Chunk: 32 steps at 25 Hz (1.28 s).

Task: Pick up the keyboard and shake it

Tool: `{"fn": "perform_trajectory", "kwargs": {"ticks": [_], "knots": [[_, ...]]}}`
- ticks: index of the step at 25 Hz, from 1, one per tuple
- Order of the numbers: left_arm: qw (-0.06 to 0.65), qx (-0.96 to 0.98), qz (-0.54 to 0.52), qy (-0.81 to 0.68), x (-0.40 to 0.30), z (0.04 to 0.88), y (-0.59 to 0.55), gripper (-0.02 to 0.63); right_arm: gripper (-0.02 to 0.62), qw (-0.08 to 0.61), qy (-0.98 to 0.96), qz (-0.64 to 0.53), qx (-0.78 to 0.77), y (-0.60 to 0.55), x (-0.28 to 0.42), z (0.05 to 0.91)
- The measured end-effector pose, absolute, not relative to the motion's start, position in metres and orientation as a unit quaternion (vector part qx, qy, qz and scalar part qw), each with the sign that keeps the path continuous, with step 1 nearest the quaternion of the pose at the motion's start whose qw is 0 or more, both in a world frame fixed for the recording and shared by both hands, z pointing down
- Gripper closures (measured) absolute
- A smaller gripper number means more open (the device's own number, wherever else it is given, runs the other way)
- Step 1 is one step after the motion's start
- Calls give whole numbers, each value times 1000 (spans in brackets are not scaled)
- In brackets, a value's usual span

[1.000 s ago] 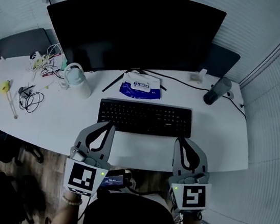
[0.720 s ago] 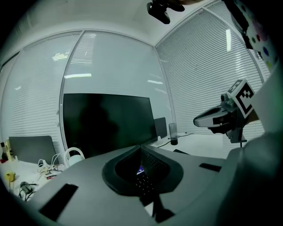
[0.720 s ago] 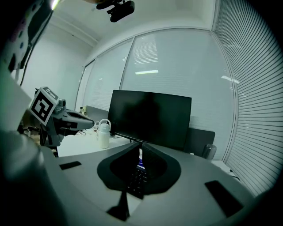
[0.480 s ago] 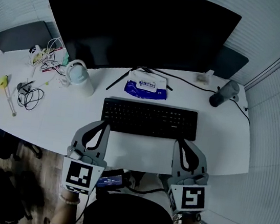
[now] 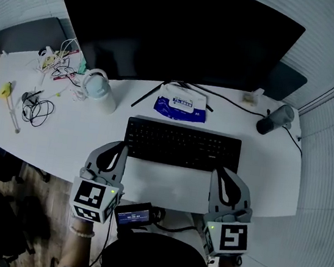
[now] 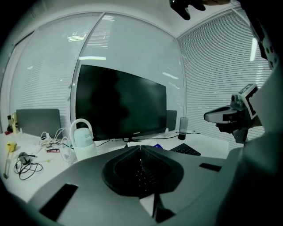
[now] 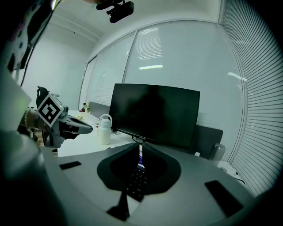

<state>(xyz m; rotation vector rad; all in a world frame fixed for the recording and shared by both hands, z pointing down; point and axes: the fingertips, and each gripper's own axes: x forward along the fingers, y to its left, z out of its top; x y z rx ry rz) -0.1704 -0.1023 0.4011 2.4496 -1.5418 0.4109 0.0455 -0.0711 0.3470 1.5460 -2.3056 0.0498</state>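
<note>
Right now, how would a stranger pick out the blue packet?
Find the big black monitor. In front of it, just behind the black keyboard, lies the blue packet. It is the only flat blue-and-white thing on the white desk.

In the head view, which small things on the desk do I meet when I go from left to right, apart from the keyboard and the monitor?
yellow object → black cable coil → white bottle → blue packet → dark cylinder

Grey L gripper [image 5: 124, 147] & R gripper [image 5: 217, 168], b/w marker cubes [image 5: 91, 200] w/ green LEDs [image 5: 111, 191]; bead bracelet [image 5: 82, 232].
</note>
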Motion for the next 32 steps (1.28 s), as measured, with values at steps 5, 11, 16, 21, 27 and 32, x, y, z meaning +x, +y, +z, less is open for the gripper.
{"fn": "perform_trajectory", "kwargs": {"ticks": [5,11,16,21,27,32], "knots": [[156,823,142,-528,-185,429,-116,586,551,171,-813,28,556,-82,46,348],[208,817,157,-515,-188,467,-133,466,551,196,-806,40,557,-86,55,361],[255,805,162,-511,-188,496,-147,433,551,193,-803,51,562,-90,59,366],[289,791,188,-505,-188,529,-154,410,551,201,-801,60,560,-95,65,376],[326,768,207,-510,-193,557,-160,407,551,209,-798,71,561,-100,72,385],[343,757,206,-517,-193,568,-169,407,551,218,-794,81,561,-104,81,395]]}}
